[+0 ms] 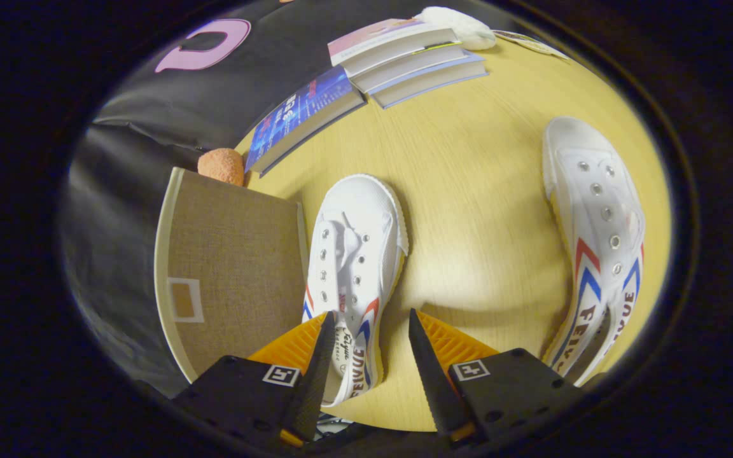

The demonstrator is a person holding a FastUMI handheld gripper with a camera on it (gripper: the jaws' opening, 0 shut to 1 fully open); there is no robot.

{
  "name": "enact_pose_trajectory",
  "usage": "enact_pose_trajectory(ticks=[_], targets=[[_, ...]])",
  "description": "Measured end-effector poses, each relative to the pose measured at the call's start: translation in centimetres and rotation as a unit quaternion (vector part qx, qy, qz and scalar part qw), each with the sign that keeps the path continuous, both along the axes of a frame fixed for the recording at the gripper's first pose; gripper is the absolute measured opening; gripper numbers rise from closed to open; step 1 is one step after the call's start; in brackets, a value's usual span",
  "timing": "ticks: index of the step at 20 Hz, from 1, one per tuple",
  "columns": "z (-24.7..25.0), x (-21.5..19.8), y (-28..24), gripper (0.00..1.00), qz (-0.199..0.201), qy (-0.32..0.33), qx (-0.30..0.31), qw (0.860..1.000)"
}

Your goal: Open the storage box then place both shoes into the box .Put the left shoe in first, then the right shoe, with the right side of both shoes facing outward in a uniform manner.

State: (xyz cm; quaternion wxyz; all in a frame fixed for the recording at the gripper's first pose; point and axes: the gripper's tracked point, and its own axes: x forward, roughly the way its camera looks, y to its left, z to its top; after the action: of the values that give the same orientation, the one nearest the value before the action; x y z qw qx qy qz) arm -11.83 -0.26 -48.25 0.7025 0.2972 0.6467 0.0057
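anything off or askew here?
Nothing damaged or spilled. The brown fabric storage box has its lid on; both white canvas shoes lie upright on the wooden table. The gripper is open, fingers straddling the nearer shoe's heel.

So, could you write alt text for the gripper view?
The open gripper hovers over the heel of a white canvas shoe beside a closed brown fabric storage box. A second white shoe and stacked books lie on the yellow wooden table.
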Motion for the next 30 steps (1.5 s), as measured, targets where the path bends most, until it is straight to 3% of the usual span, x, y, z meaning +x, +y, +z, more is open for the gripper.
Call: enact_pose_trajectory(ticks=[8, 11, 13, 22, 27, 30], targets=[[-1.0, -0.2, 0.6, 0.31, -0.005, 0.027, -0.002, 1.0], [-1.2, -0.2, 0.9, 0.22, -0.04, 0.037, 0.014, 0.998], [-1.7, -0.2, 1.1, 0.05, -0.046, 0.023, 0.017, 0.999], [2.4, 1.0, 0.6, 0.03, -0.067, -0.02, 0.046, 0.997], [8.1, 5.1, -1.8, 0.03, -0.112, -0.085, 0.057, 0.988], [12.6, 7.9, -2.3, 0.02, -0.116, -0.136, 0.063, 0.982]])
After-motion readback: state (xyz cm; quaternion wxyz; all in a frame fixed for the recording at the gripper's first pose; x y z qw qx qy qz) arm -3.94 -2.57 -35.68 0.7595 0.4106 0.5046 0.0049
